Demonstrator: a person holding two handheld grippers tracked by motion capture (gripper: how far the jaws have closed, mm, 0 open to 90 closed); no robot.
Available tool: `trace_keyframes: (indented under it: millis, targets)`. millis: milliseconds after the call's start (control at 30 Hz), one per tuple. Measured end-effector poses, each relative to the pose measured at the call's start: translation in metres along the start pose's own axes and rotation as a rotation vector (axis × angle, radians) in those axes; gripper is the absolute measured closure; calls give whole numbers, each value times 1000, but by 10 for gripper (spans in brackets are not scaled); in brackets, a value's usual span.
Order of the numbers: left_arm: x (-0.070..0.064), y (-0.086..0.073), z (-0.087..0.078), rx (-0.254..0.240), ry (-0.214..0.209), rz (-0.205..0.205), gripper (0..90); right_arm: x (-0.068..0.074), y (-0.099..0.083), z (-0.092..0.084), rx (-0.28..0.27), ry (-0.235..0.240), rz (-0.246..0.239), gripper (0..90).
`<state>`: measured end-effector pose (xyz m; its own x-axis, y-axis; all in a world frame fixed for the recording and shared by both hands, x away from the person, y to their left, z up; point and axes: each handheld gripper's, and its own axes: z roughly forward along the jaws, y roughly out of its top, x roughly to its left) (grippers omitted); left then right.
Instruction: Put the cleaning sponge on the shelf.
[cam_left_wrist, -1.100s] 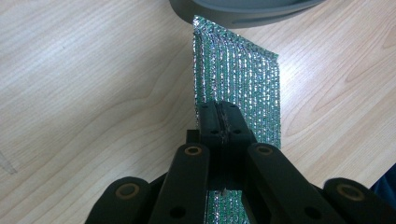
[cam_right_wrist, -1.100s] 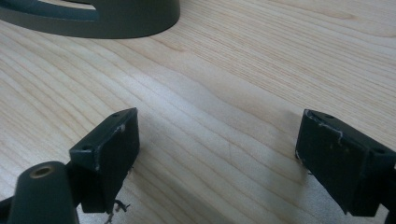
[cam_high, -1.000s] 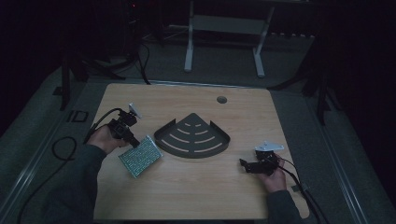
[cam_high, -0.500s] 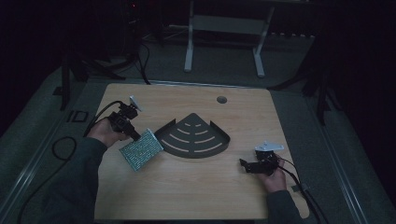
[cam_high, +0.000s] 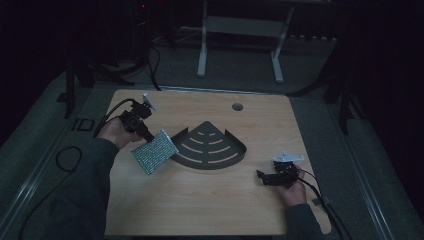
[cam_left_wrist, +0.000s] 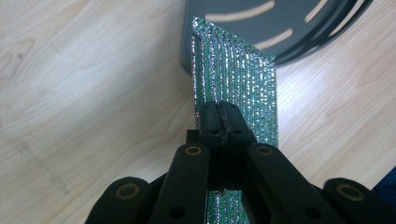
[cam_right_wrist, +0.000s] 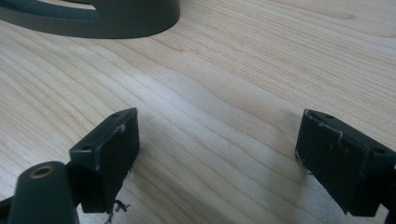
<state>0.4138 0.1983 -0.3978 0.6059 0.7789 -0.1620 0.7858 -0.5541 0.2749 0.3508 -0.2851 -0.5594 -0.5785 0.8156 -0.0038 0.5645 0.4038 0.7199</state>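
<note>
Holding a shiny green mesh pad (cam_high: 155, 151) by its edge, the left gripper (cam_left_wrist: 219, 122) has its jaws pressed together on it. The pad is tilted above the table (cam_high: 200, 210), near the left edge and just beside the dark fan-shaped tray (cam_high: 212, 147) in the middle. The right gripper (cam_right_wrist: 217, 144) rests near the right edge, with jaws wide apart and nothing between them.
</note>
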Motion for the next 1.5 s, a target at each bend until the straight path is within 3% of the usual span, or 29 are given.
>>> trace_keyframes:
  millis: [333, 800, 933, 1333, 1500]
  targets:
    - [-3, 16, 1, -6, 17, 10, 900, 0, 0, 0, 0, 0, 0, 132]
    - [1, 32, 16, 1, 18, 6, 900, 0, 0, 0, 0, 0, 0, 132]
    - [-1, 38, 18, -22, 30, 8, 900, 0, 0, 0, 0, 0, 0, 132]
    - [-10, 62, 24, -19, 43, 29, 900, 0, 0, 0, 0, 0, 0, 132]
    - [-13, 72, 24, -46, 56, 34, 900, 0, 0, 0, 0, 0, 1, 132]
